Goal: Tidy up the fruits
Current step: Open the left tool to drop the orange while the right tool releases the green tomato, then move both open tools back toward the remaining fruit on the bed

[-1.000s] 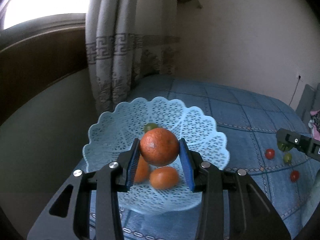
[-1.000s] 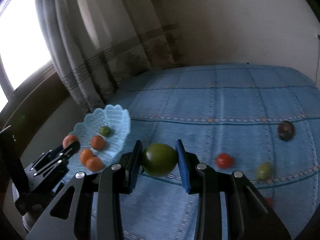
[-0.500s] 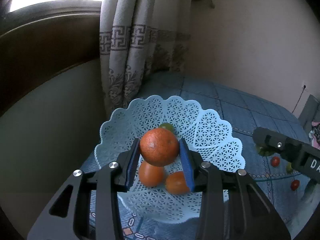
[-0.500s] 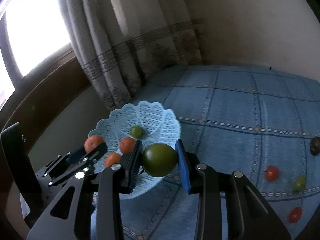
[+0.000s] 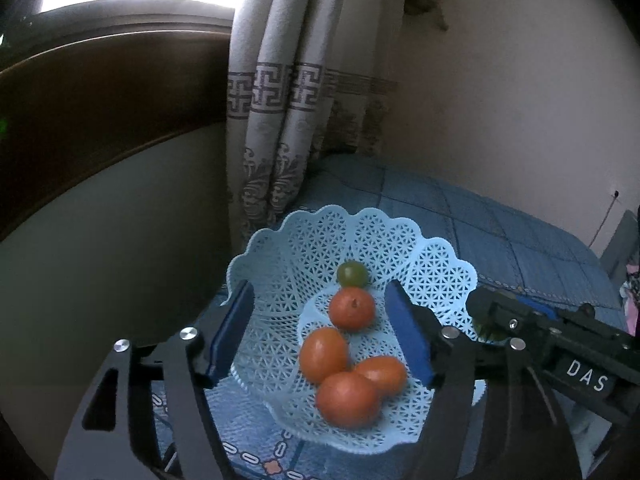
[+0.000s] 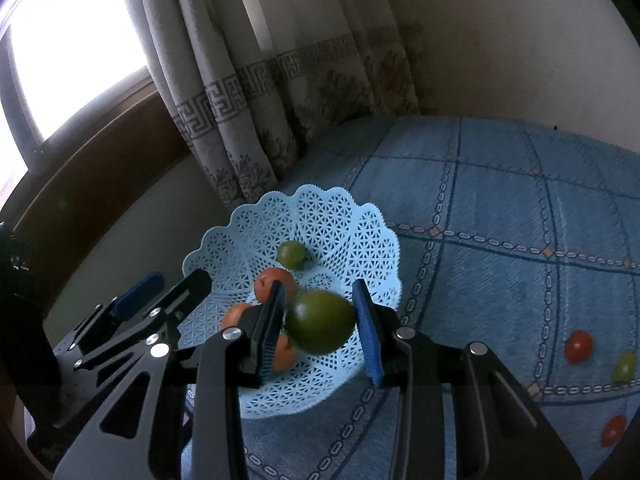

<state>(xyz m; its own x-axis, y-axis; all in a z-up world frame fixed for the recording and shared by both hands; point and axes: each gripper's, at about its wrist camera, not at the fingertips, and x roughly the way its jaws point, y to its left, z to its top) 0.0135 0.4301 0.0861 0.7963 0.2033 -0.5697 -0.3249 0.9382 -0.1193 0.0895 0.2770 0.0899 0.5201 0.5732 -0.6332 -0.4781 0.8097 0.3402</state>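
So here's where we're at with the fruit sorting. The light blue lattice basket sits on the blue bedspread, close to the bed's corner by the curtain. It already holds 4 orange fruits bunched toward the near side, plus 1 small green fruit further back.

Our left gripper hangs over the basket with its blue pads spread wide and nothing between them. Our right gripper is right over the basket's near rim with a dark green fruit between its pads. That fruit looks blurred and there seems to be a gap on at least one side, so we honestly can't tell if it's gripped or dropping.

Left to do, as far as we can see: 2 red fruits and 1 yellow-green one lie out on the bedspread, well apart from the basket, off to the right.

Room-wise, the basket's back half is open, so there's space to land more. We'd guess the tight spot is the 2 grippers crowding the same rim. Also the basket is near the bed's edge on the wall side, so a rolling fruit could go over. The bedspread to the right is wide open for reaching.
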